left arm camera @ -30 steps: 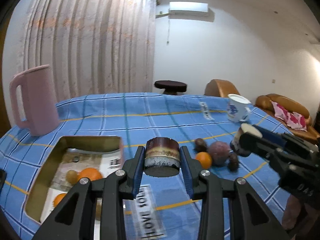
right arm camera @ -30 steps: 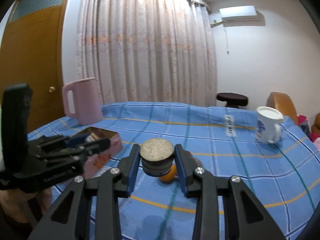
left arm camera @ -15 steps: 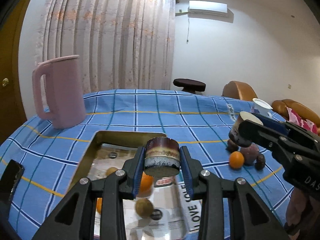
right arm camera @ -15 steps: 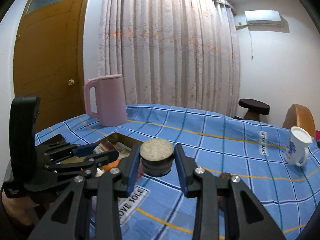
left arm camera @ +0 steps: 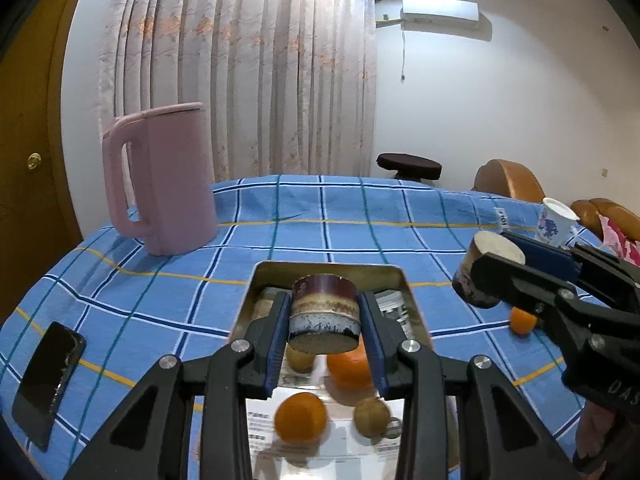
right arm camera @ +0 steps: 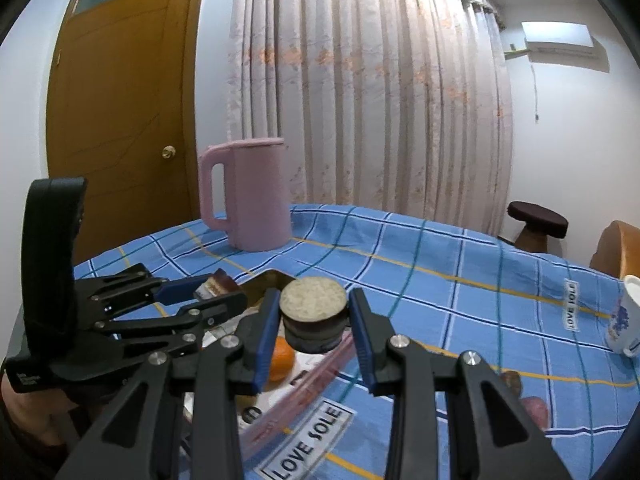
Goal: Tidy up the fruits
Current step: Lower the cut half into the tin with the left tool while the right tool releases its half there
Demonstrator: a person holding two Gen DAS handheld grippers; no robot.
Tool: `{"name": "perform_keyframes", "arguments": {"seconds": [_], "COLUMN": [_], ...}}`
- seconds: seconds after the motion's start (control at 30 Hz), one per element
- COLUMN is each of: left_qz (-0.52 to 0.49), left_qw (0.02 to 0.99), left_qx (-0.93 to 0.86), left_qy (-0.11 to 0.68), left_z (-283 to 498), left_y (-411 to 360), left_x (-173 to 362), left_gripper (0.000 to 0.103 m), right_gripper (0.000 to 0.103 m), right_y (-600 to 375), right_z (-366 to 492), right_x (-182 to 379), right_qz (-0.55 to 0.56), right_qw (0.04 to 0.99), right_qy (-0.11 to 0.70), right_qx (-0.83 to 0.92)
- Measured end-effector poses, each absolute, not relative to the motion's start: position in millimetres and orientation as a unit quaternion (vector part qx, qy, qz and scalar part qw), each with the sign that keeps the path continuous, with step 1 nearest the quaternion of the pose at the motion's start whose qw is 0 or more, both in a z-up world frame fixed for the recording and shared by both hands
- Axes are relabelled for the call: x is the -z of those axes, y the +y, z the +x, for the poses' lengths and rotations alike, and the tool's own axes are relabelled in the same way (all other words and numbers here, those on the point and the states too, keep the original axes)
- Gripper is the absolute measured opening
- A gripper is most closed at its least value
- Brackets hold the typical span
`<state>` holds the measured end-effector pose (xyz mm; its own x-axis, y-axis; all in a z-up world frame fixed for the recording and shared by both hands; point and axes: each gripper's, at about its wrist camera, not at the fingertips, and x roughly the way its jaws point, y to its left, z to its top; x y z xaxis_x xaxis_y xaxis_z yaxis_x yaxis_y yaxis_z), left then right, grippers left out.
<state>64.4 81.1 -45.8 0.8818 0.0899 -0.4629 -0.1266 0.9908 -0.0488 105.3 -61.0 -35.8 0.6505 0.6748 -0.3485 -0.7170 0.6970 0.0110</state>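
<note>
My left gripper (left arm camera: 324,322) is shut on a dark round fruit half (left arm camera: 324,312) and holds it above the metal tin (left arm camera: 404,280). In the tin lie oranges (left arm camera: 300,418) and small brown fruits (left arm camera: 372,412). My right gripper (right arm camera: 313,320) is shut on another cut fruit half (right arm camera: 313,304), pale face up, above the tin's right edge (right arm camera: 276,276). It also shows at the right of the left wrist view (left arm camera: 490,276). An orange (left arm camera: 522,320) lies on the blue cloth to the right. A purple fruit (right arm camera: 534,410) lies there too.
A pink jug (left arm camera: 160,180) stands at the back left of the table. A black phone (left arm camera: 48,376) lies at the left edge. A white mug (right arm camera: 624,320) stands at the right. A dark stool (left arm camera: 408,164) and brown sofa (left arm camera: 508,180) are behind.
Both grippers have swung left with their fruit halves, from over the loose fruits to over the tin. The jug and door have come into view.
</note>
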Motion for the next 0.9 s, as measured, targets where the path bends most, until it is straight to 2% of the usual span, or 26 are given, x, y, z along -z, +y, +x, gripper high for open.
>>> {"name": "perform_keyframes", "arguments": {"seconds": [0.9], "left_qz": [-0.048], "left_qw": [0.952], "left_qx": [-0.072], "left_qy": [0.295], "left_z": [71], "left_y": [119], "left_x": [71], "left_gripper": [0.037], "right_gripper": [0.038], "right_y": [-4], "right_z": [101], "right_x": [80], "right_qz": [-0.114], "right_qw": [0.864], "right_qy": [0.238], "right_qx": [-0.429]}}
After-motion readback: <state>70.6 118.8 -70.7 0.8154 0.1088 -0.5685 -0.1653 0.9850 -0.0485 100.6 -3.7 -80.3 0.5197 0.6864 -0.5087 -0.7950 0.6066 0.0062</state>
